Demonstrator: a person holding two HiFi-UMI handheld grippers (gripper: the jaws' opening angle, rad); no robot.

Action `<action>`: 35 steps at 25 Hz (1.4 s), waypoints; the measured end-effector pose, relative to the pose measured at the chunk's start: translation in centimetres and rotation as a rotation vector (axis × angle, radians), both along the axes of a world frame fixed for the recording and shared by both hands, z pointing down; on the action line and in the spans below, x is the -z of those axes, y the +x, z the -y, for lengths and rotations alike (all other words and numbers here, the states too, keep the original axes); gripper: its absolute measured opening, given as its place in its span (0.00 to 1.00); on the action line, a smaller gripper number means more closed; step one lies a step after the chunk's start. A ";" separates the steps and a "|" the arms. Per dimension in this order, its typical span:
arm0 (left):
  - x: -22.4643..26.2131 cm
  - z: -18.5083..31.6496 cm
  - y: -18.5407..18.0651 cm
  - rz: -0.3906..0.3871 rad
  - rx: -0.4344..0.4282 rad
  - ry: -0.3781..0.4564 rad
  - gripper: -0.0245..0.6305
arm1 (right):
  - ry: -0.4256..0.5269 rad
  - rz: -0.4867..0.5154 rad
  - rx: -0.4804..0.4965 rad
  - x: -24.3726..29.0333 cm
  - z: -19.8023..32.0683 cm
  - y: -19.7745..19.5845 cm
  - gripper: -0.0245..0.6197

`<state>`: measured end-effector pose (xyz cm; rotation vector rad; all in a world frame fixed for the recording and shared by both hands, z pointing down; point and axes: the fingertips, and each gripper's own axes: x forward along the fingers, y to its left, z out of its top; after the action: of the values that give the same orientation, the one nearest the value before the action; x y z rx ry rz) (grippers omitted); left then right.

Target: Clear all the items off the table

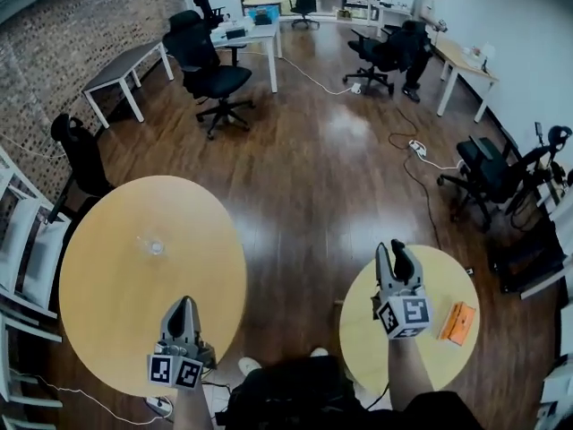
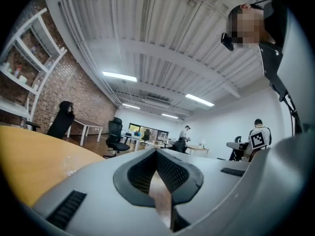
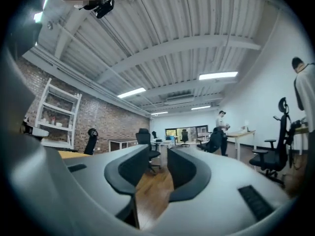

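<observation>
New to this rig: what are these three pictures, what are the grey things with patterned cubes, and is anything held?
There is no robot: a person holds a two-jaw gripper in each hand, and the cubes are part of the grippers. The head view looks down from the person's head; each gripper view looks along that gripper's own jaws. The left gripper, jaws together, is above the large round table, where a small clear object lies. The right gripper, jaws apart, is above the small round table, which bears an orange object. Nothing is held.
</observation>
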<state>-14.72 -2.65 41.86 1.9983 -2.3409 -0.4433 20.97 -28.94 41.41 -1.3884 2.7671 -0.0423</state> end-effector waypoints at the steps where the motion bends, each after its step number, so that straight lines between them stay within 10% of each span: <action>1: 0.1 -1.1 -0.6 -0.001 0.032 0.011 0.03 | 0.003 -0.002 0.037 0.4 0.0 -1.5 0.23; 16: 1.0 -19.0 -15.3 -0.016 0.381 0.085 0.03 | 0.068 -0.051 0.415 3.8 -8.4 -26.8 0.23; 23: 0.9 -26.7 -20.9 -0.019 0.529 0.086 0.03 | 0.042 -0.050 0.570 3.2 -13.7 -36.8 0.41; 35: -0.7 -26.6 -22.9 -0.056 0.635 0.016 0.03 | 0.020 -0.179 0.784 0.1 -14.5 -47.1 0.51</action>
<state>-37.61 23.97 42.56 1.1765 -2.8958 -0.5194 -26.10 -14.45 41.34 -0.2369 3.2471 0.0867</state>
